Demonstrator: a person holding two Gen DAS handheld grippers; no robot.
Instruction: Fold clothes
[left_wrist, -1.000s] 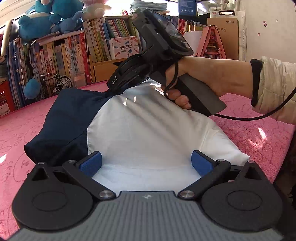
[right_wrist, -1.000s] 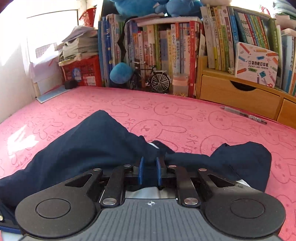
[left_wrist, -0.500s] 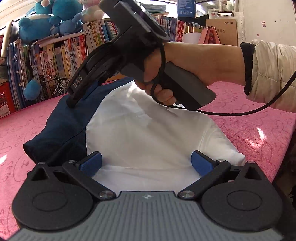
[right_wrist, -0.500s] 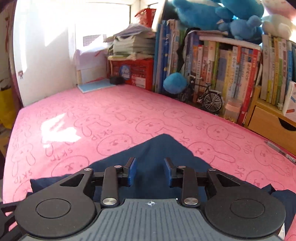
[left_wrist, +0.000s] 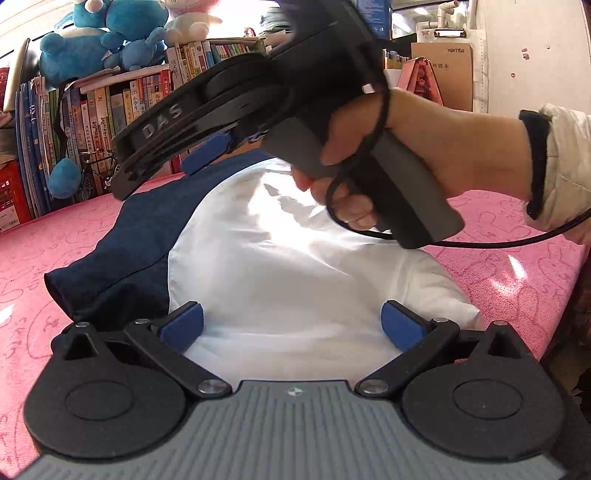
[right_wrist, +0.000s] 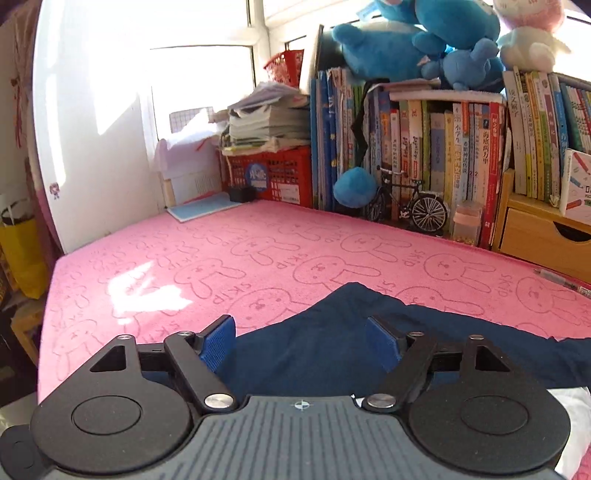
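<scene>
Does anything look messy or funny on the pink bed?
Only a little: the shirt isn't neatly folded yet. Its navy sleeve sticks out sideways, rumpled, over the pink cover. Nothing looks spilled or broken.

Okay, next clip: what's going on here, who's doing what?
A person with a handheld gripper in each hand is folding a navy-and-white shirt on a pink bunny-print cover. Neither gripper holds cloth now. The right gripper hangs above the shirt's far navy part, jaws wide open. The left gripper sits at the near white edge, jaws also wide open. The navy part lies over the shirt's left side.
</scene>
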